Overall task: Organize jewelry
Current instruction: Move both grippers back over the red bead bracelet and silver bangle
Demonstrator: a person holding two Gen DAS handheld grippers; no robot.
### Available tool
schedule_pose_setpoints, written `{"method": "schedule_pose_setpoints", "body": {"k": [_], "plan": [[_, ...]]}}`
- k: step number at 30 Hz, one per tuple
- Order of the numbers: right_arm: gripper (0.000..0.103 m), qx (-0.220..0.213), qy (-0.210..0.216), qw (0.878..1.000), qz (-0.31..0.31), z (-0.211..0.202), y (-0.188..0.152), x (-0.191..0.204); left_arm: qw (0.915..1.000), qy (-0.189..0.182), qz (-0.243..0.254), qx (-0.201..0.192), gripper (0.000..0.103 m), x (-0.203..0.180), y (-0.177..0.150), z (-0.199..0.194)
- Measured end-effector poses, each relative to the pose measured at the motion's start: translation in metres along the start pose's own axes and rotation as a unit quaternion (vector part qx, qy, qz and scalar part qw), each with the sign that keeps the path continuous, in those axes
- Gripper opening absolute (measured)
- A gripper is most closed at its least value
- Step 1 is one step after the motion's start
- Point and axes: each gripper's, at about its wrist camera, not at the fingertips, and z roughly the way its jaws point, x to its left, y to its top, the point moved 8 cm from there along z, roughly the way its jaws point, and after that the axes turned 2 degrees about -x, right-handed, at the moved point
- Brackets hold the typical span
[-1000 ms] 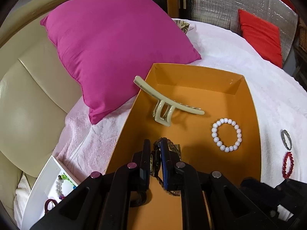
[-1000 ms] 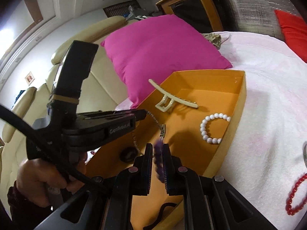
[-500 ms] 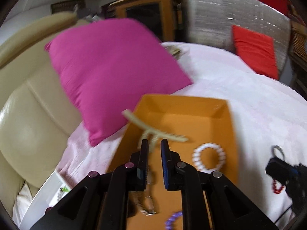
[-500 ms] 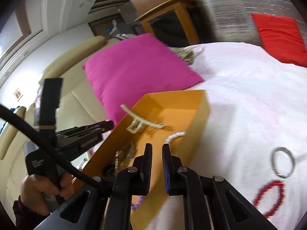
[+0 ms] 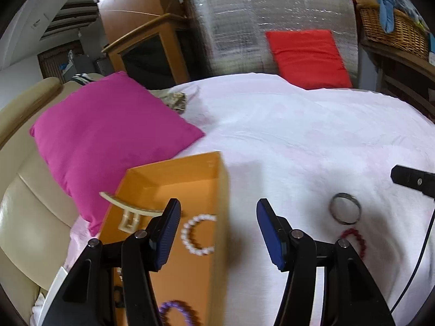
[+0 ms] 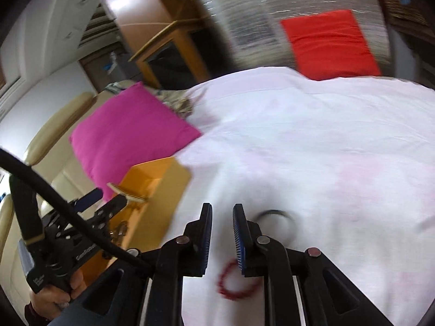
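Note:
An orange box on the white bedspread holds a cream hair claw, a white bead bracelet and a purple bead bracelet. My left gripper is open wide and empty over the box's right wall. A grey metal bangle and a red bead bracelet lie on the bedspread to the right. My right gripper is slightly open and empty above the red bracelet and next to the bangle.
A magenta pillow lies left of the box against a cream headboard. A red cushion stands at the far side. A white tray sits at the lower left. A wicker basket is at the far right.
Both grippers have let go of jewelry into the box and lifted away. The left gripper has opened wide and swung right. The right gripper has moved right over the red bracelet and opened slightly.

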Motion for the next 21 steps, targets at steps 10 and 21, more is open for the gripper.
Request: {"method": "schedule_pose_setpoints", "body": {"k": [10,21], "plan": [[0.032,-0.003,-0.048,0.999,0.016,-0.061,-0.011,-0.054,0.9993,-0.017,0.008,-0.031,0.072,-0.049,0.006,-0.029],[0.032,0.006,-0.067,0.998,0.018,-0.059,-0.015,-0.069,0.9989,-0.02,0.006,-0.042,0.073,-0.059,0.011,-0.033]]}}
